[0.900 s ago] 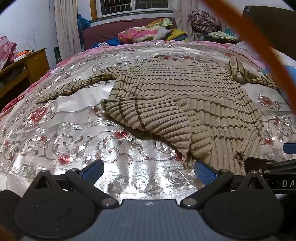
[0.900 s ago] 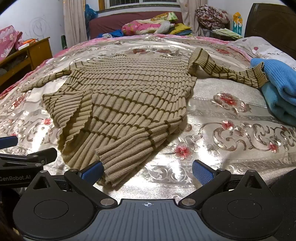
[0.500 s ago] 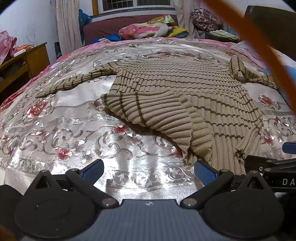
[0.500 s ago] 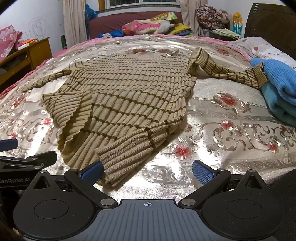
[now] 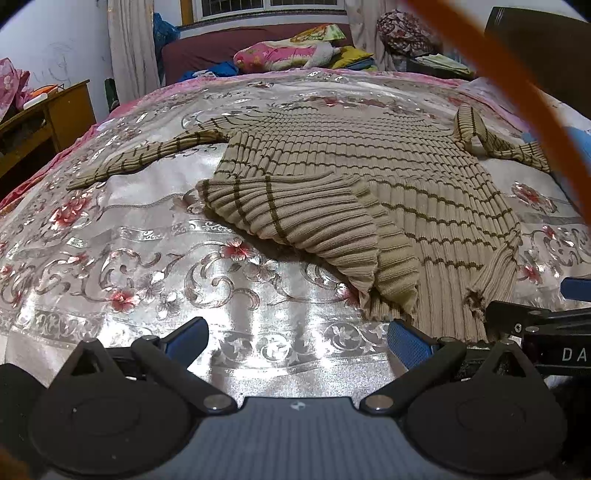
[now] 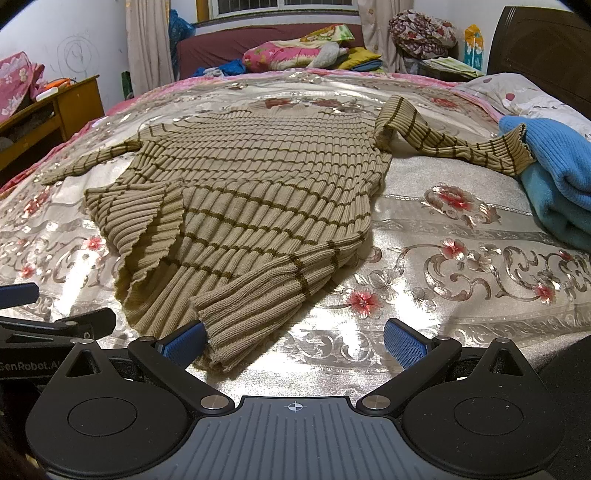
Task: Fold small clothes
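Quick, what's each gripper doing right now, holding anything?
Left gripper: open, holding nothing, bedspread between the jaws.
Right gripper: open, holding nothing, sweater hem lying by its left jaw.

White walls, curtained window (image 6: 255, 5), perhaps a sofa (image 6: 229, 46) beneath.
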`<act>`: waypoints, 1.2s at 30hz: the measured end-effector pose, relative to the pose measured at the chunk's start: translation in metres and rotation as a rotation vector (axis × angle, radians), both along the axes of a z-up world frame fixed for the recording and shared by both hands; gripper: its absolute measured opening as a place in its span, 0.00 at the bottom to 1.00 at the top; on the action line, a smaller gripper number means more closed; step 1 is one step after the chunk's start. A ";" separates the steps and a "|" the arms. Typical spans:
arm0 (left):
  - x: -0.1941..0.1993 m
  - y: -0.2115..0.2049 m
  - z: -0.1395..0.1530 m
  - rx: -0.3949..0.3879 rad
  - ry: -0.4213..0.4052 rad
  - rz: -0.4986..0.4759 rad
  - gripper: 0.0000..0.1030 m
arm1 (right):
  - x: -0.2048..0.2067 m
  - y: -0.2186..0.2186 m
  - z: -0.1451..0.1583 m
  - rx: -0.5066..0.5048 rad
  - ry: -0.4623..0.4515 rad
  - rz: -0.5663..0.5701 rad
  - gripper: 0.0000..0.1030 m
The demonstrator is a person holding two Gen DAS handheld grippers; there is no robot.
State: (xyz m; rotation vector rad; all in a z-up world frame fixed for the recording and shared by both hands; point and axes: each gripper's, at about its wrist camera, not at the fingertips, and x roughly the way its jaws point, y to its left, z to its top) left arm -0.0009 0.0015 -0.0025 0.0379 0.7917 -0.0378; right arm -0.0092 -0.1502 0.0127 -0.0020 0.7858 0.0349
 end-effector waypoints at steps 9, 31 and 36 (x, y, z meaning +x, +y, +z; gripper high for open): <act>-0.006 0.004 0.003 -0.021 -0.008 0.045 1.00 | -0.001 -0.001 0.001 0.001 -0.002 0.000 1.00; -0.030 0.008 0.017 -0.119 0.010 0.049 1.00 | 0.000 -0.001 0.002 0.012 -0.018 -0.006 1.00; -0.028 0.006 0.015 -0.109 0.030 0.036 1.00 | 0.000 -0.001 0.003 0.015 -0.020 -0.007 1.00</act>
